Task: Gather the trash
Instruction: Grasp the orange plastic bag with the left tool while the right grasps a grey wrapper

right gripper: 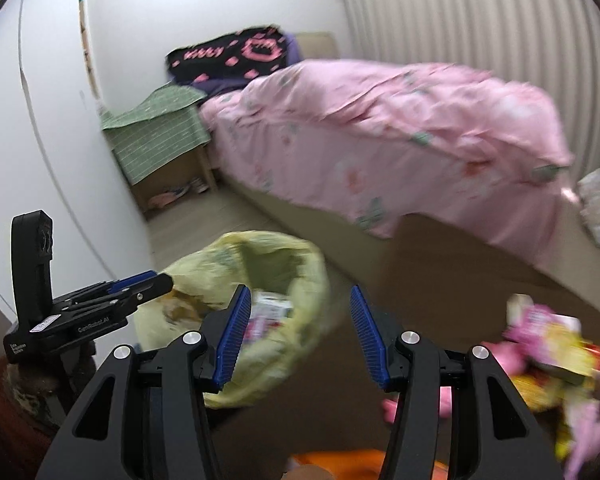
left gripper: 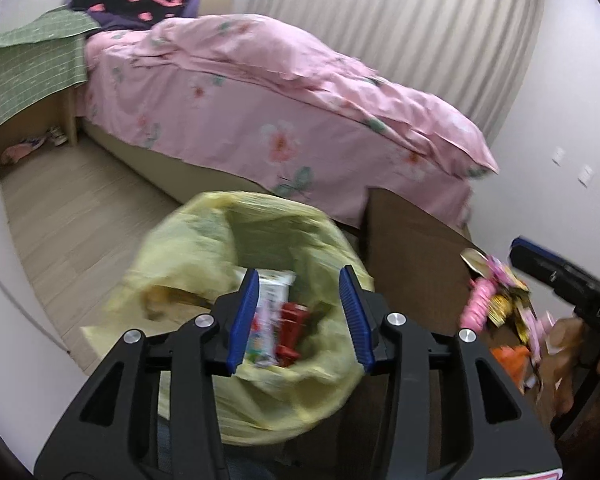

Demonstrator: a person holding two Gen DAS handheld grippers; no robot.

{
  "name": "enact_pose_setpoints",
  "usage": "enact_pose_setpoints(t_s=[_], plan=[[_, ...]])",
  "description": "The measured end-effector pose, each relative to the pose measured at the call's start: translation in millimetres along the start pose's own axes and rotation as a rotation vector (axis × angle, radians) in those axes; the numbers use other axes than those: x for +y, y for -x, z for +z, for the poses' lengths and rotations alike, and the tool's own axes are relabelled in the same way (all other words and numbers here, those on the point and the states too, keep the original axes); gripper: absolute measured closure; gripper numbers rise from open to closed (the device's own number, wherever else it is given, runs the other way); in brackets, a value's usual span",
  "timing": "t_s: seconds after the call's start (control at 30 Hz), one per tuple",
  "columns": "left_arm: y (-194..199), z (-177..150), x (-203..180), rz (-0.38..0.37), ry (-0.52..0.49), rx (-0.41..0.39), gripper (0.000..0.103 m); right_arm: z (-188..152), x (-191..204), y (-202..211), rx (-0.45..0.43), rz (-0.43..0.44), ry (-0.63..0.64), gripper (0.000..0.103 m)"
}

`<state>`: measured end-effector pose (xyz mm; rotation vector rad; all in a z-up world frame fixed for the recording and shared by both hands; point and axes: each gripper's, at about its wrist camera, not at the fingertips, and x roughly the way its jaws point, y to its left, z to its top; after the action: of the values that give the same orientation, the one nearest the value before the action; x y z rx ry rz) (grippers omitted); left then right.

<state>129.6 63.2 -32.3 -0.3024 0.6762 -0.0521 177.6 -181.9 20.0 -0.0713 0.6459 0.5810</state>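
While both tools, the left tool [left gripper: 299, 316] and the right tool [right gripper: 296, 336], hang spread and empty above the yellow bin bag [left gripper: 204, 248], crinkly, featherlight snack wrappers [right gripper: 548, 344] wait at the brown bench's [left gripper: 412, 248] right edge, best pinched by a flat corner.

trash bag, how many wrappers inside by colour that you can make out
In the yellow trash bag, below the open left tongs; the image is blurred, so this is approximate:
white and pale wrappers: 1
red wrappers: 1
total: 2
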Motion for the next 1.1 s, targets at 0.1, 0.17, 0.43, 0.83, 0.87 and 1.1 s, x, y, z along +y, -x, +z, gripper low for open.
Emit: enact_pose_setpoints(t_s=[0.1,0.17,0.43,0.83,0.87,1.1], plan=[[-4.4,-7.5,-29.0,-0.052,-0.063,0.024,0.063,-15.5,-18.4,31.8,-0.037,-0.115,0.017,0.054],[-5.8,-15.4,-49.1,-0.097,-0.108,0.04,0.063,-29.3,-34.0,51.2,-0.042,-0.185,0.02,0.054],[-15.8,-47.3,-121.0,-0.263,-0.255,0.139,0.06,-112.2,-116.2,104.4,0.094,-0.312,-0.115,0.044],[-14.9,-68.3,-172.2,-0.315,-0.368,0.182,0.057,-207.0,-199.3,122.4,0.143,-0.429,-0.357,0.043],[-14.2,-68.4,-174.5,-0.315,-0.373,0.181,0.055,-209.1,-201.6,121.4,0.138,-0.421,-0.361,0.043],[-14.7,-67.7,-186.1,-0.303,-0.392,0.175,0.054,-193.7,-211.8,117.3,0.068,-0.388,-0.328,0.043]])
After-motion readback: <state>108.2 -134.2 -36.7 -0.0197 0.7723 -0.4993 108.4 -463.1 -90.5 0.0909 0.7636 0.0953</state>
